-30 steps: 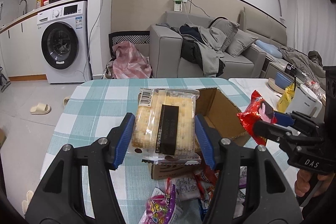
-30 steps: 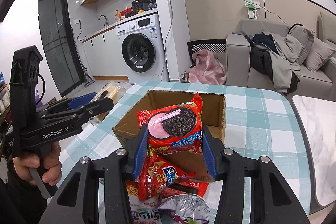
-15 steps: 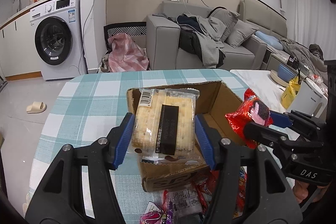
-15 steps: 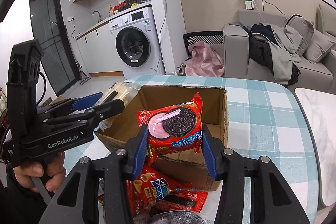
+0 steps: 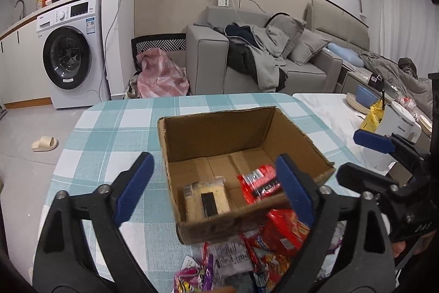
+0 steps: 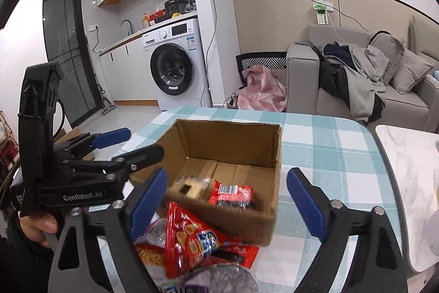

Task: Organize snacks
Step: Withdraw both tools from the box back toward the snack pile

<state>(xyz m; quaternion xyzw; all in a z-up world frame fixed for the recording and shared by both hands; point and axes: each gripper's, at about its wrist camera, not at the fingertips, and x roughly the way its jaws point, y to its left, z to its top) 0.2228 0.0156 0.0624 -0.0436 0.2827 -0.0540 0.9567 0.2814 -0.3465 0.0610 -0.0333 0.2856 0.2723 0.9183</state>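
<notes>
An open cardboard box (image 5: 219, 114) (image 6: 227, 123) stands on the teal checked table. On its floor lie a clear pack of pale crackers (image 5: 206, 200) (image 6: 189, 187) and, right of it, a red cookie pack (image 5: 258, 183) (image 6: 231, 194). My left gripper (image 5: 214, 184) (image 6: 131, 146) hovers over the box's near wall, its jaws opening wide with nothing pressed between them. My right gripper (image 6: 227, 201) (image 5: 359, 158) hangs just beside it, its jaws also opening and holding nothing. A heap of loose snack bags (image 5: 247, 251) (image 6: 192, 238) lies in front of the box.
A white kettle (image 5: 395, 128) and bowls stand on the marble table (image 6: 411, 172) to the right. Beyond the table are a grey sofa (image 5: 274, 65), a pink bundle and a washing machine (image 6: 175, 67). A hand (image 6: 35, 224) holds the left gripper's handle.
Both grippers have gone from shut to wide apart. The cracker pack left the left jaws and the red cookie pack left the right jaws; both now lie inside the box.
</notes>
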